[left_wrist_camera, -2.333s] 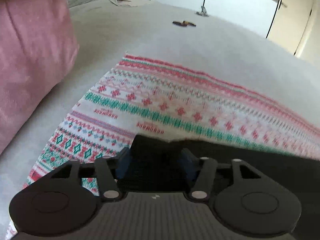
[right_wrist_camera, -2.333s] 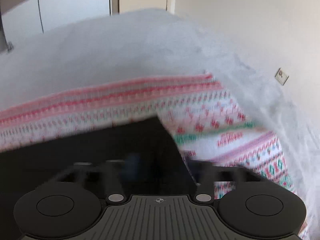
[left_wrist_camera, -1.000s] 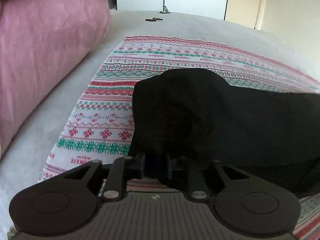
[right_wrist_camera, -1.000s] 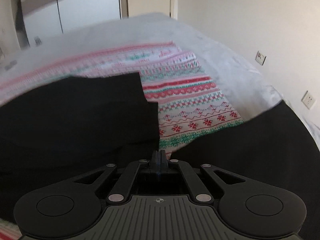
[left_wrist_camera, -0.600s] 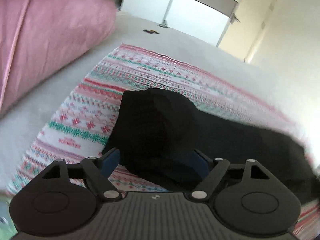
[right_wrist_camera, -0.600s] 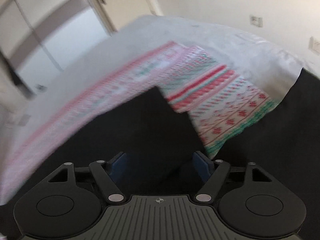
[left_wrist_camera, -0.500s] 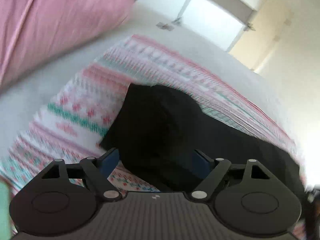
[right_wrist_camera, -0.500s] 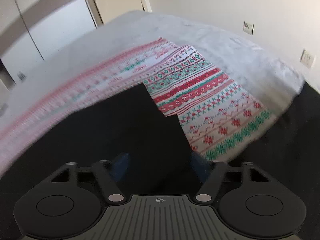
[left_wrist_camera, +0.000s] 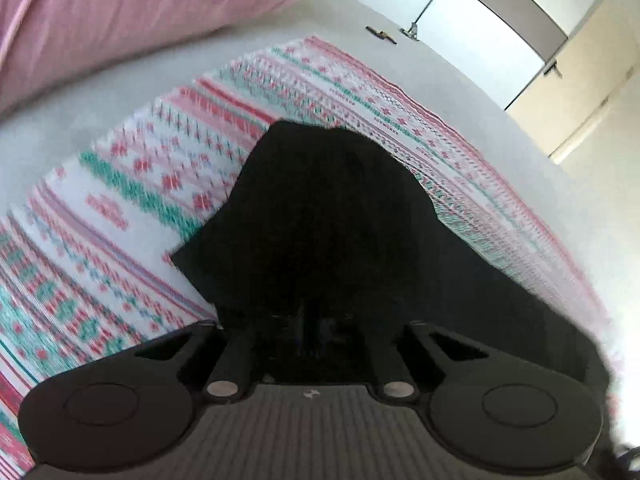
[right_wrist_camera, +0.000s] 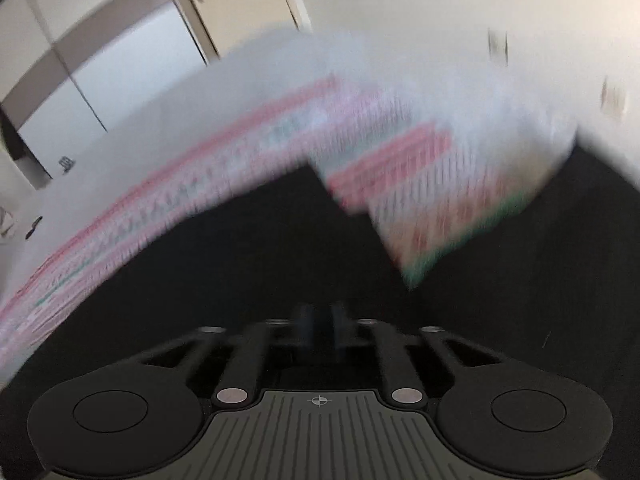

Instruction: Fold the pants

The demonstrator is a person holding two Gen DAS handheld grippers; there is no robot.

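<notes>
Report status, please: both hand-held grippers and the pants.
Left hand-held gripper closing on black fabric pants. Right hand-held gripper opening, cloth between unclear. Nothing blocking on patterned blanket.

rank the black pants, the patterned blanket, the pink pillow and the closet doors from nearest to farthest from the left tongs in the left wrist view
1. black pants: right at the left tongs, bunched in front.
2. patterned blanket: under and around the pants.
3. pink pillow: upper left, past the blanket's edge.
4. closet doors: upper right, beyond the bed.
</notes>
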